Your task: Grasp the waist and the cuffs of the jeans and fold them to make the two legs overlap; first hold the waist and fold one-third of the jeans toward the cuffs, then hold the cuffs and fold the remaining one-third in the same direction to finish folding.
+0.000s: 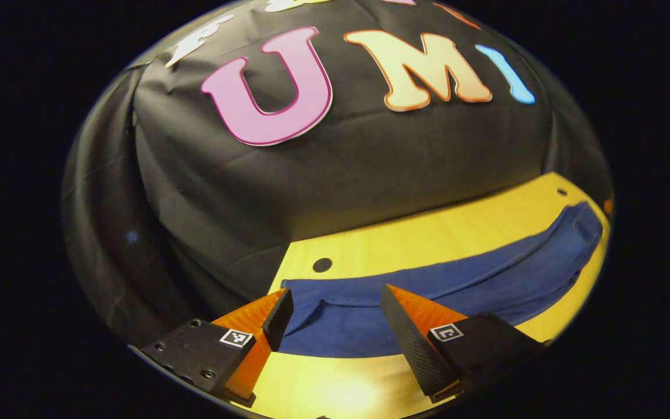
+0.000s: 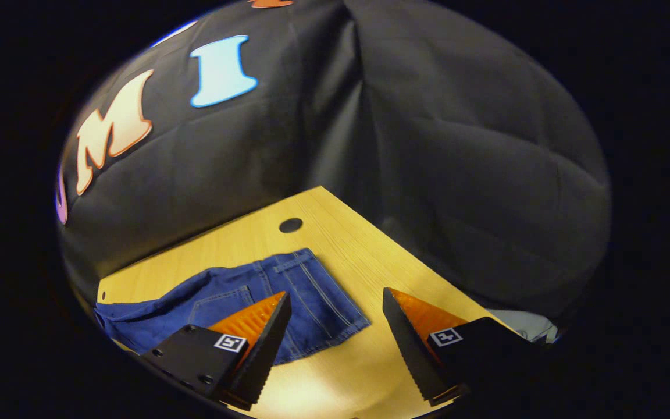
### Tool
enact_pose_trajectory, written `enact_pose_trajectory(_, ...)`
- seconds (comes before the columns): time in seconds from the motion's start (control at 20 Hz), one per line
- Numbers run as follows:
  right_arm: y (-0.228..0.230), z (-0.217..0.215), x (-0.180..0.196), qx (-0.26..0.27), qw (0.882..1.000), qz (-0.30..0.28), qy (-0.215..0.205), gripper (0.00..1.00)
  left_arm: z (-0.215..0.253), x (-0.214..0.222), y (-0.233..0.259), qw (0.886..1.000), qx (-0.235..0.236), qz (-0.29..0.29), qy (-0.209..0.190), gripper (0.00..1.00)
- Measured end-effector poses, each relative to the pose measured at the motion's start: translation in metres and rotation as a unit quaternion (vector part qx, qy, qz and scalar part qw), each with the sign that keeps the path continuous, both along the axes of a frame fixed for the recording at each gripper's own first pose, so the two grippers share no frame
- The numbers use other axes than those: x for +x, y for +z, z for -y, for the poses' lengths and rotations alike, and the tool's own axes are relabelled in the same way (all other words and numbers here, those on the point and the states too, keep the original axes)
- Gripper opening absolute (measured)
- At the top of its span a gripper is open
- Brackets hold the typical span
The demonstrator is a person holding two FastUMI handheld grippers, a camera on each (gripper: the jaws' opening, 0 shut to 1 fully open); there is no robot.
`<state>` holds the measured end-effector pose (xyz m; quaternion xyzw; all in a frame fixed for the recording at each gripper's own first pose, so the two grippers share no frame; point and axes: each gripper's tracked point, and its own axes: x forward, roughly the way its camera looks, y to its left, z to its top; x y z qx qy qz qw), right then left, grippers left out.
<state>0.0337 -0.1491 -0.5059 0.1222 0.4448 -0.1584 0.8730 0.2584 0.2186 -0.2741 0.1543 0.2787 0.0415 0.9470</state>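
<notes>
The left gripper [image 1: 335, 323] hovered released over the cuff end of the jeans [image 1: 457, 285], which lay flat along the table [image 1: 428, 233]. The right gripper [image 2: 335, 320] hung equally released by the waist [image 2: 317, 291]. Judging by this, the first grasp was still ahead: each gripper needed to descend and pinch. Nothing stood in the way.

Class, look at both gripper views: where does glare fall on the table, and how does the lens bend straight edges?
Left gripper view: a bright glare patch on the table between the open fingers of the left gripper; the jeans curve like a bow. Right gripper view: glare on the wood near the right gripper; the table edges bow, and the wall behind stays dim.
</notes>
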Motion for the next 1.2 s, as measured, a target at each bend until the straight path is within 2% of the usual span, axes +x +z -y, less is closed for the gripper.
enact_pose_trajectory(0.05,-0.012,-0.001,-0.006,0.013,1.000,-0.015,0.004,0.94,0.010,0.002,0.006,1.000,-0.029,0.009,-0.006,0.95)
enact_pose_trajectory(0.1,-0.022,-0.002,-0.013,0.027,0.999,-0.030,0.007,0.98,0.018,0.003,0.017,0.998,-0.053,0.019,-0.009,0.95)
enact_pose_trajectory(0.2,-0.037,-0.004,-0.022,0.051,0.997,-0.052,0.009,0.98,0.030,0.002,0.036,0.996,-0.080,0.037,-0.012,0.95)
enact_pose_trajectory(0.3,-0.054,-0.011,-0.032,0.077,0.994,-0.073,0.010,0.98,0.037,-0.005,0.058,0.996,-0.077,0.046,-0.005,0.95)
enact_pose_trajectory(0.35,-0.048,-0.012,-0.028,0.077,0.995,-0.062,0.016,0.98,0.041,-0.012,0.065,0.996,-0.072,0.048,0.000,1.00)
enact_pose_trajectory(0.4,-0.054,-0.009,-0.020,0.076,0.995,-0.054,0.025,0.96,0.044,-0.020,0.070,0.996,-0.066,0.052,0.005,0.95)
enact_pose_trajectory(0.6,-0.061,-0.016,-0.007,0.085,0.994,-0.037,0.066,0.91,0.047,-0.061,0.083,0.996,-0.047,0.062,0.035,0.95)
enact_pose_trajectory(0.65,-0.068,-0.030,-0.007,0.110,0.989,-0.040,0.095,0.82,0.049,-0.070,0.085,0.996,-0.045,0.064,0.043,0.95)
enact_pose_trajectory(0.7,-0.067,-0.033,-0.009,0.116,0.986,-0.046,0.110,0.59,0.053,-0.075,0.087,0.996,-0.049,0.064,0.047,1.00)
enact_pose_trajectory(0.75,-0.065,-0.032,-0.002,0.115,0.987,-0.036,0.107,0.37,0.057,-0.079,0.088,0.995,-0.053,0.064,0.050,0.95)
enact_pose_trajectory(0.8,-0.065,-0.032,-0.003,0.116,0.986,-0.042,0.112,0.24,0.060,-0.080,0.091,0.995,-0.057,0.065,0.051,0.95)
enact_pose_trajectory(0.9,-0.064,-0.018,0.000,0.071,0.990,-0.030,0.122,0.14,0.066,-0.078,0.103,0.994,-0.060,0.076,0.049,0.95)
enact_pose_trajectory(1.0,-0.061,0.006,0.002,0.029,0.992,-0.038,0.120,0.13,0.073,-0.077,0.117,0.993,-0.059,0.089,0.041,0.95)
enact_pose_trajectory(1.1,-0.057,0.028,0.003,0.016,0.993,-0.045,0.109,0.10,0.075,-0.077,0.125,0.992,-0.060,0.102,0.036,0.95)
enact_pose_trajectory(1.2,-0.038,0.051,0.013,-0.011,0.994,-0.024,0.102,0.13,0.075,-0.078,0.125,0.992,-0.069,0.104,0.036,0.95)
